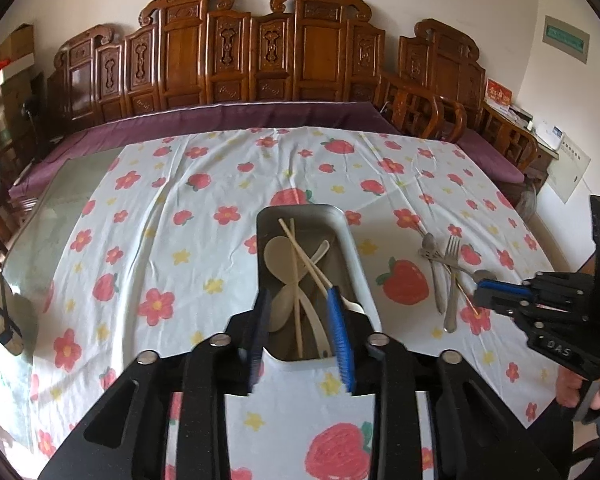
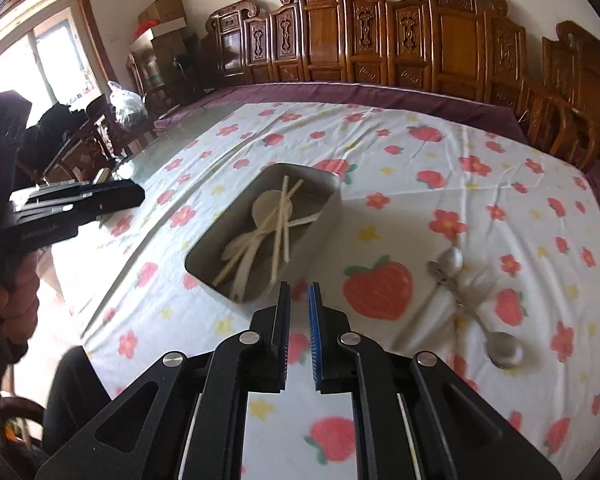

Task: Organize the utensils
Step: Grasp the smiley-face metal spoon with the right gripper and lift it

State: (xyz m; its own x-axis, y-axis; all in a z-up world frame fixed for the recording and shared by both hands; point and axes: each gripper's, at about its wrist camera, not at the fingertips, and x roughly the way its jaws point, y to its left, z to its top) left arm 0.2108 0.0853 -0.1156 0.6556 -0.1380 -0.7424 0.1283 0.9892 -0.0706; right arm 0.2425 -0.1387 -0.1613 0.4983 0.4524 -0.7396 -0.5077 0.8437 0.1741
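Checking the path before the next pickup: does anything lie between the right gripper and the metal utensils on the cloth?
Nothing visible does. The right gripper hangs over bare tablecloth; the metal utensils lie uncovered to its right, clear of the tray.

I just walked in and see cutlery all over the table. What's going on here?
A person is sorting utensils with a gripper in each hand. The metal tray already holds pale spoons and chopsticks. Metal spoons and a fork still lie on the flowered cloth. The left gripper is open and empty above the tray; the right gripper, near the metal cutlery, is shut and empty.
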